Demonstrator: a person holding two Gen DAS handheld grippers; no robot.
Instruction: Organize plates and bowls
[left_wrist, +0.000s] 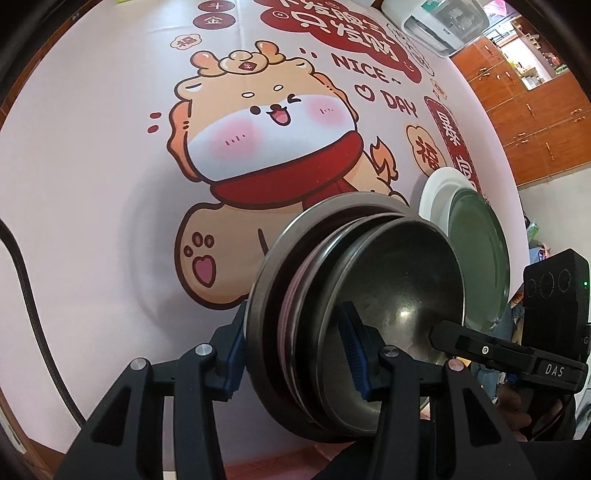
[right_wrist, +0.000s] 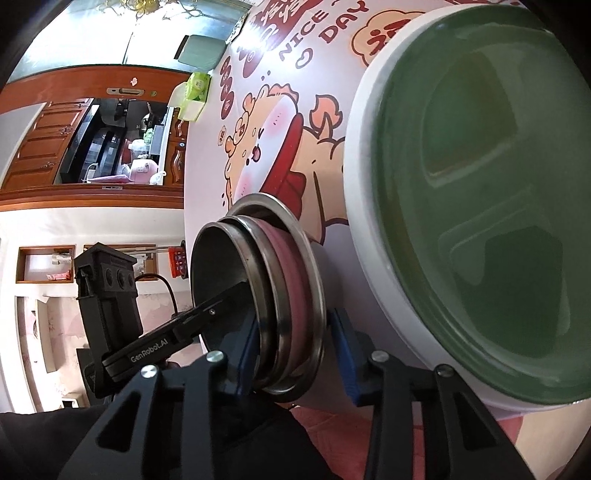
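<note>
Left wrist view. Nested stack of bowls (left_wrist: 354, 295) straight ahead, low on the cartoon-print tablecloth (left_wrist: 92, 184): wide steel rim outermost, pink bowl inside, dark steel bowl on top. Left gripper (left_wrist: 295, 347) clamped across the stack's near rim: one blue pad outside the steel wall, the other inside the top bowl, both pressing. Right gripper's black finger (left_wrist: 476, 343) reaching in from the right edge, tip within the top bowl. Beyond the stack, to the right: green plate (left_wrist: 480, 251) lying on a white plate (left_wrist: 436, 192), just beside the bowls, not clearly touching.

Right wrist view. Same stack at lower centre, plates filling the right half of the frame. Right gripper (right_wrist: 299, 358) straddling the stack's near rim, left pad close against the inner bowls, right pad standing off the outer steel rim with a gap showing. Not gripping yet, by the look. Left gripper's finger coming in from the left, tip inside the top bowl.

Judgement: bowls nested, plates stacked, sorting near done. Coming move turns on one fact: plates lie on the right gripper's side of the bowls, so any shift that way needs clearance there.
</note>
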